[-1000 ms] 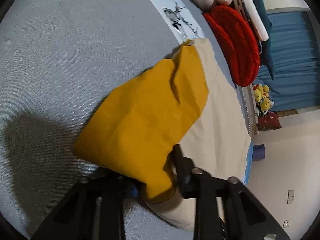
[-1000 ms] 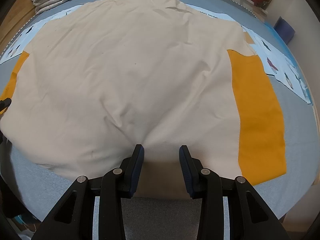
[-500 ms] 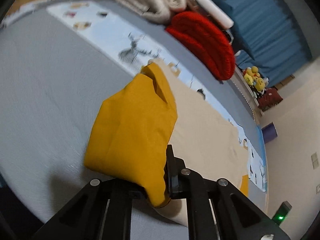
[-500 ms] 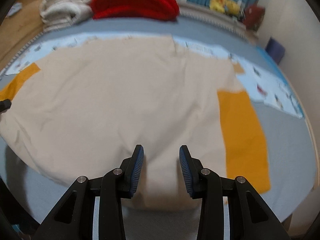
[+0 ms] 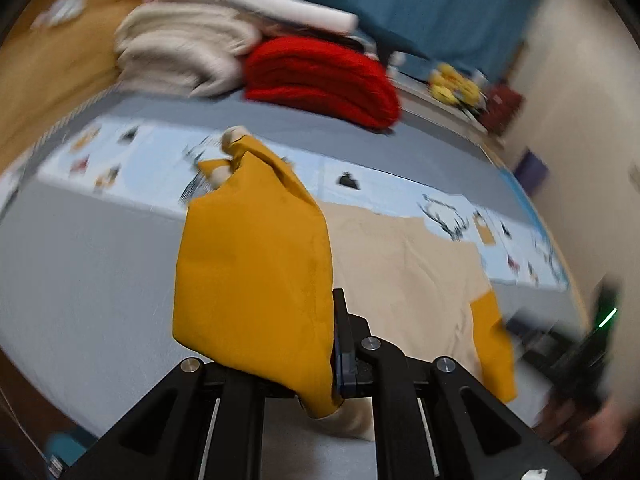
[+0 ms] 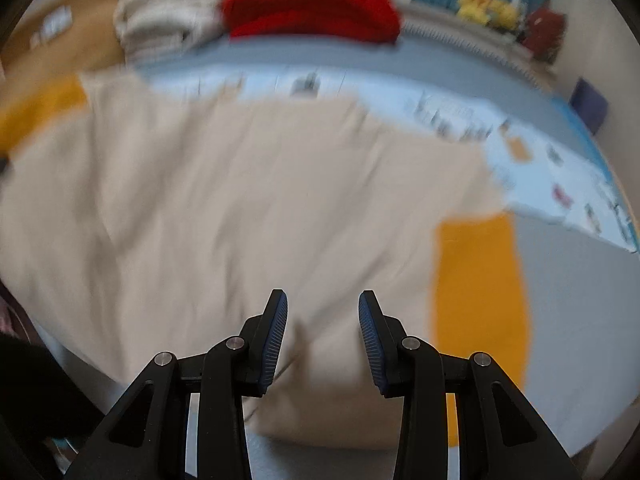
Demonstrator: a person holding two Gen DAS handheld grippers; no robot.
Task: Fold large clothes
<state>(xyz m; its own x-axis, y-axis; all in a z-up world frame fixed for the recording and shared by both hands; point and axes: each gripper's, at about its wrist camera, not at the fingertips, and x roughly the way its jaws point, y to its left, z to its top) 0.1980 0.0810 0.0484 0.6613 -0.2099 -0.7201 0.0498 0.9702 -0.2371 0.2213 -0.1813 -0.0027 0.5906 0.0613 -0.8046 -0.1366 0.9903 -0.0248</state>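
Observation:
A large beige garment [image 6: 240, 208] with mustard-yellow sleeves lies spread on the grey bed. My left gripper [image 5: 320, 344] is shut on the left yellow sleeve [image 5: 252, 276] and holds it lifted above the bed, the cloth draped over the fingers. The beige body [image 5: 404, 272] stretches to the right of it. My right gripper [image 6: 322, 332] is open and empty, hovering above the near hem of the body. The other yellow sleeve [image 6: 476, 288] lies flat to its right, and shows in the left wrist view [image 5: 494, 340]. The right wrist view is blurred.
A red folded blanket [image 5: 320, 80] and a cream pile [image 5: 180, 52] sit at the far side of the bed. A light blue printed sheet [image 5: 372, 184] runs across the grey cover [image 5: 80, 248]. Yellow toys [image 6: 488, 8] stand at the back right.
My left gripper has lifted the yellow sleeve higher and swung toward the garment's body. My right gripper has risen and drawn back from the hem, still open.

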